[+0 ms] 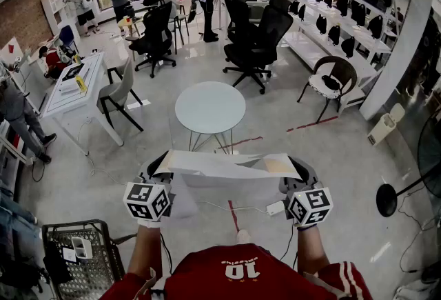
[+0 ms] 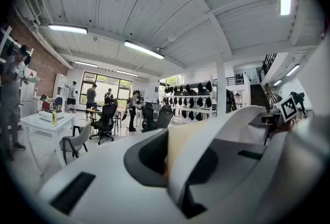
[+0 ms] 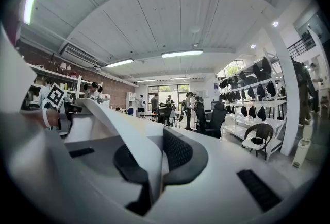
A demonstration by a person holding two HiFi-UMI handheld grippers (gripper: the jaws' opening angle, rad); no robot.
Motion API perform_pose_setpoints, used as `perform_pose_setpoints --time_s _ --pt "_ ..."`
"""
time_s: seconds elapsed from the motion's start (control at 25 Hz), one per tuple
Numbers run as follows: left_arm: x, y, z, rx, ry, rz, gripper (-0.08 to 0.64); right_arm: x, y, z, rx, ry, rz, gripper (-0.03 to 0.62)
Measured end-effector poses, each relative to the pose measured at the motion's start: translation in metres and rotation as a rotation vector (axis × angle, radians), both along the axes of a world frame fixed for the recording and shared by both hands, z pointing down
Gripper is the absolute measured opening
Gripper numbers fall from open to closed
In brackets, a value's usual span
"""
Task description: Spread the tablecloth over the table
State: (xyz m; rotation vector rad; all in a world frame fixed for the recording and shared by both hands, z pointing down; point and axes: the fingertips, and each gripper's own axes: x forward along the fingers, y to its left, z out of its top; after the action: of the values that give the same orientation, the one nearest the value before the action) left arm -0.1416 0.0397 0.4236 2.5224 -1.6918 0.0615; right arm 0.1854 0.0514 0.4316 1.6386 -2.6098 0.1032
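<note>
White tablecloth (image 1: 227,166) hangs stretched between my left tongs (image 1: 160,166) and right tongs (image 1: 298,171), low centre of the head view, with the round table (image 1: 209,107) above it in frame. Only the gripper views show each pair clamped tight on a cloth edge.

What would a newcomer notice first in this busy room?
A white tablecloth hangs stretched before the person, one end clamped in the left gripper, the other in the right gripper. Just beyond stands a round white table, with black office chairs behind it.
</note>
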Motion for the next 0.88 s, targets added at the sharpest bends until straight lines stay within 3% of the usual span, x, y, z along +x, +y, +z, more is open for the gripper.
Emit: perform_pose_setpoints --time_s 0.88 --pt "-0.011 0.005 -0.001 0.009 0.027 0.028 0.009 -0.012 0.012 0.001 0.007 -0.001 0.022 0.015"
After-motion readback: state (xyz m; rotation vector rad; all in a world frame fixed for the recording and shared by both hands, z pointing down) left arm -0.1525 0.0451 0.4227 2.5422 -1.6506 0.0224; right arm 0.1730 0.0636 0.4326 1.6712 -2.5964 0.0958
